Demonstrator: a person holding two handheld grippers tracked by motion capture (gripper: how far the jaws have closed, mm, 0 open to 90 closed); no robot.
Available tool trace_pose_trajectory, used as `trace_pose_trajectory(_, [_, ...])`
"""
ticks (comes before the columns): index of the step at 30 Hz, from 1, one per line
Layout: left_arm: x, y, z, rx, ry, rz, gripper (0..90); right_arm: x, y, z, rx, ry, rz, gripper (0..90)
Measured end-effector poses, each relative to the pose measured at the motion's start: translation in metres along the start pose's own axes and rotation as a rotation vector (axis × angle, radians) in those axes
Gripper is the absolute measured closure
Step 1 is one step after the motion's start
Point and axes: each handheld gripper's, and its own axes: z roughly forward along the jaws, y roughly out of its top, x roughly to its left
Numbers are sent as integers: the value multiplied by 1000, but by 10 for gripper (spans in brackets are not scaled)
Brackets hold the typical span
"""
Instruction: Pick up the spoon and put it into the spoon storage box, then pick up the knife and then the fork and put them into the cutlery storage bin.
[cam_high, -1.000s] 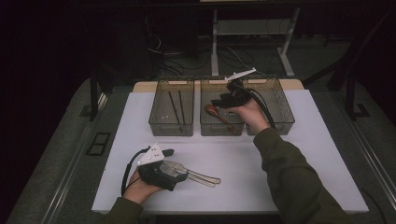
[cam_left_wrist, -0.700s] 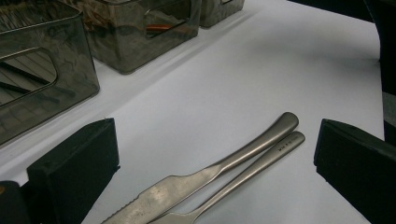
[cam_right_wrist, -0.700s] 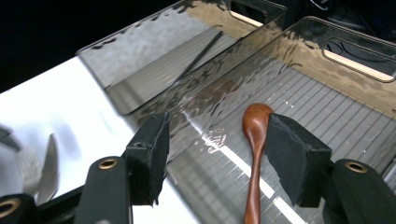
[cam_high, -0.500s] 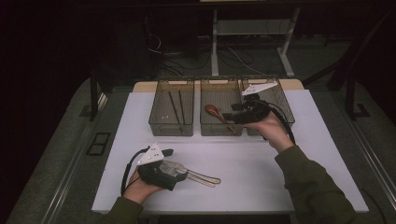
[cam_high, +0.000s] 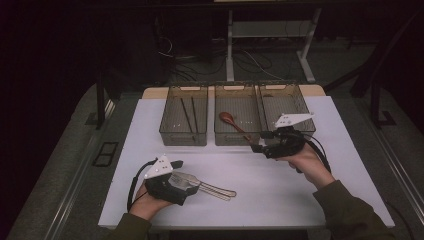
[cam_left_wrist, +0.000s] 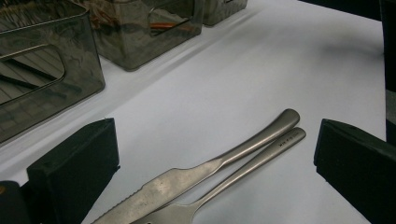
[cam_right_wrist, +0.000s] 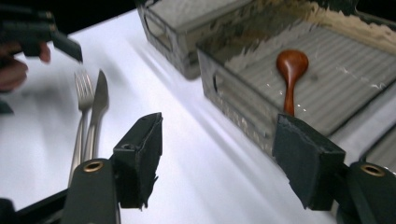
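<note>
The teeth of the fork (cam_right_wrist: 83, 88) beside the knife (cam_left_wrist: 201, 172) are being shown between the spread left claw (cam_left_wrist: 215, 172). The right claw (cam_high: 260, 141), empty and widening, has been withdrawn from the spoon (cam_right_wrist: 290, 70) bin (cam_high: 222, 137).

The white tabletop (cam_high: 320, 200) catches nearly all the light; everything around it sits in deep shadow. Beyond the table's far edge, a pale desk frame (cam_high: 270, 30) stands on the dim floor, tangled cables (cam_high: 200, 62) beside its upright. Left of the table, a dark floor socket plate (cam_high: 105, 154) lies flat.
</note>
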Motion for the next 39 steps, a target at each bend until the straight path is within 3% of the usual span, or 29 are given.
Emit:
trace_pose_trajectory(11, [0,1,-1,-6,6,-2,0,6,-49,-19,-21,-76,35,245])
trace_pose_trajectory(19, [-1,3,1,-1,6,10,0,10,-78,-38,-52,-89,43,190])
trace_pose_trajectory(24, [-1,3,1,2,9,8,0,12,-92,-45,-66,-85,67,187])
trace_pose_trajectory(28, [-2,3,0,5,10,11,0,15,-103,-45,-43,-77,73,184])
trace_pose_trajectory(39, [-1,3,0,9,19,12,0,15,-120,-49,-18,-106,50,170])
